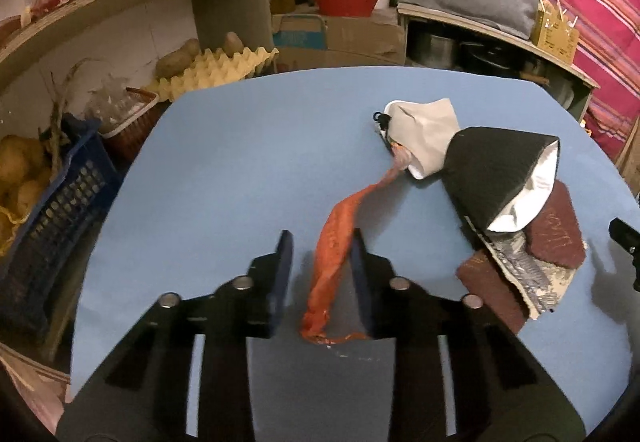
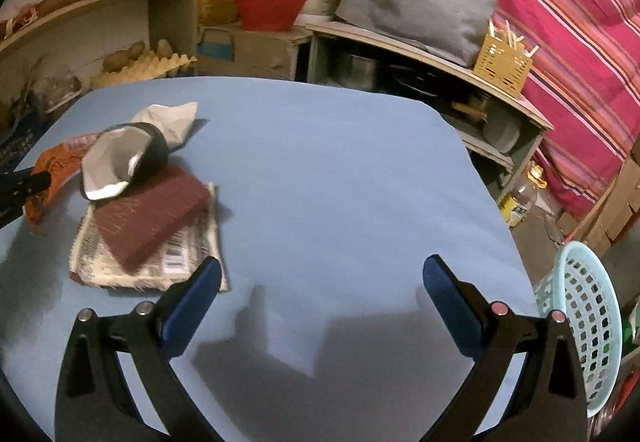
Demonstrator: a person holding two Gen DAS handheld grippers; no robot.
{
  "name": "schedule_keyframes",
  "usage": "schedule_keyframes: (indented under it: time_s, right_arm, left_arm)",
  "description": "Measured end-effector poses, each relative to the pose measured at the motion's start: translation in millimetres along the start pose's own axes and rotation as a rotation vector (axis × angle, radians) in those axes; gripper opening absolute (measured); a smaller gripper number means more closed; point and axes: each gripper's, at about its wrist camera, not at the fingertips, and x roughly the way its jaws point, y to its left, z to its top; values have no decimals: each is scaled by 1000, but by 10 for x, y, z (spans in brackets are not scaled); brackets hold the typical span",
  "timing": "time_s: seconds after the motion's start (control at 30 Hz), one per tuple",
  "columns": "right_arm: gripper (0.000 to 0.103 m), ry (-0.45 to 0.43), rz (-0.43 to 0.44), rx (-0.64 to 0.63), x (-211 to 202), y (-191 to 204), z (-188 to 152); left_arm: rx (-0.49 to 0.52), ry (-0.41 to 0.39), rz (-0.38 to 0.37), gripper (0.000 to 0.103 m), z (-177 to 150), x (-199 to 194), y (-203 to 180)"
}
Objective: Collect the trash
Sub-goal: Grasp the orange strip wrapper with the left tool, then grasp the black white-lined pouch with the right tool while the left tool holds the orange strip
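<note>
Left claw (image 1: 320,242) half parted, right claw (image 2: 320,274) spread wide, both low.

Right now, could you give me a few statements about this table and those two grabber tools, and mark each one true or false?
1. The orange wrapper lies between the jaws of the left gripper. True.
2. The right gripper is clamped on the maroon box. False: its jaws are wide apart over bare blue table.
3. The black paper cup stands upright. False: it lies on its side.
4. The maroon box rests on a flattened printed packet. True.
5. A light blue basket sits past the table's right edge. True.
</note>
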Motion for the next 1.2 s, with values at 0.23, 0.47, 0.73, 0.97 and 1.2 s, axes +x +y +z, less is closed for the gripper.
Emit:
schedule_keyframes:
  time_s: [0.23,0.47,0.73,0.97,1.2]
  right_arm:
    - [98,-40,28,-8,-78,328,199]
    - [98,-56,96,-5,-28,809,444]
    - [98,-35,96,-25,157,1242,656]
    - [91,10,60,-81,350,1370,663]
    - [68,-28,71,-131,247,1342,655]
  left_arm:
    - [-41,-35,-1,5,96,-107,167]
    - [-76,-68,59,5,159,-170,408]
    - [-94,-87,103,5,218,-201,512]
    - [-86,-86,109,5,246,-191,489]
    - [-77,-86,122,5,252,-204,441]
